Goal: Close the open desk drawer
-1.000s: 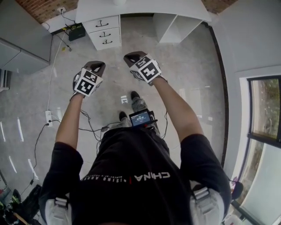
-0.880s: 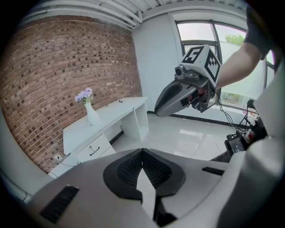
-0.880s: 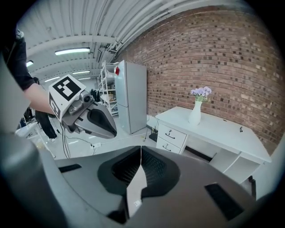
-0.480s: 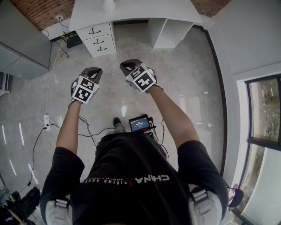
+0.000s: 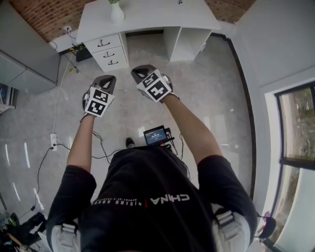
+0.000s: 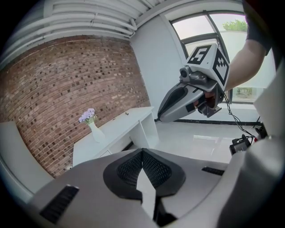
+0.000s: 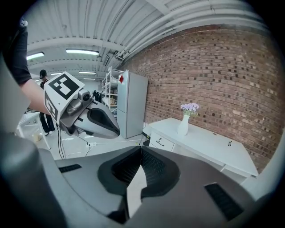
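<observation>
You stand on a glossy grey floor (image 5: 211,88), left gripper (image 5: 109,79) and right gripper (image 5: 138,72) both clenched, empty. Ahead, against a brick wall (image 5: 37,10), a white desk (image 5: 147,18); its drawers (image 5: 108,51) sit under the left end.

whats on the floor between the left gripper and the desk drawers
Nothing: the head view shows only bare floor between the left gripper and the desk drawers.

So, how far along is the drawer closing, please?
Done: nothing visible yet. In hand: the left hand-held gripper and right hand-held gripper, both shut and empty, hang over the floor short of the white desk. Remaining: reach its drawers and push the open one in; which is open is unclear from here.
</observation>
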### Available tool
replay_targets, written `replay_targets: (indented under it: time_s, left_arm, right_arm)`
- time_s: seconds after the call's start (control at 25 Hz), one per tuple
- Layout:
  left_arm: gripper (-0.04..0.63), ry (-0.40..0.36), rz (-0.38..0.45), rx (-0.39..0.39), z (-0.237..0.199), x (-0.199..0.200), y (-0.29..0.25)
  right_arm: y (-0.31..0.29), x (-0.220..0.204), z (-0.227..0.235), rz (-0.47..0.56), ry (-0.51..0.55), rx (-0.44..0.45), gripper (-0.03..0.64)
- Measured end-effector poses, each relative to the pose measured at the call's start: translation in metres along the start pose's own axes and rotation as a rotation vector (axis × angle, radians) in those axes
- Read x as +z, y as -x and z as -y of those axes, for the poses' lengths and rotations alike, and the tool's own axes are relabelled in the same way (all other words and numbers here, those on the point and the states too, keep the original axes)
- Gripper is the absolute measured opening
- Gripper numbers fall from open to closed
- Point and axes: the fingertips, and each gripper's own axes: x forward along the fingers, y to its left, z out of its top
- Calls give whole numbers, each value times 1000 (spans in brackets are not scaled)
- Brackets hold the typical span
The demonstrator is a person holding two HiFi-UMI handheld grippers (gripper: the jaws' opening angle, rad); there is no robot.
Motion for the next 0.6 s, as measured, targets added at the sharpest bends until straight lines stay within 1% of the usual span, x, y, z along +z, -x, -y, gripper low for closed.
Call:
replay_targets:
  time_s: [0.16,0.28,0.4,0.6]
  left_arm:
    - [12,-17,-17,11,2,-2,-3]
    - [11,-6,0,18,3,0,-2]
    - [11,-30,29,12,6,4,-2]
    - [11,-66,25,-12,12,9,3]
  right_arm:
    - [-1,-2,-3,-18,41,-2,15]
    - [0,-5,-3,-20,46,-9,15]
    - [1,-7,-4,-22,50,-7,15]
    - [5,-3,-5,-31,64,-8,15]
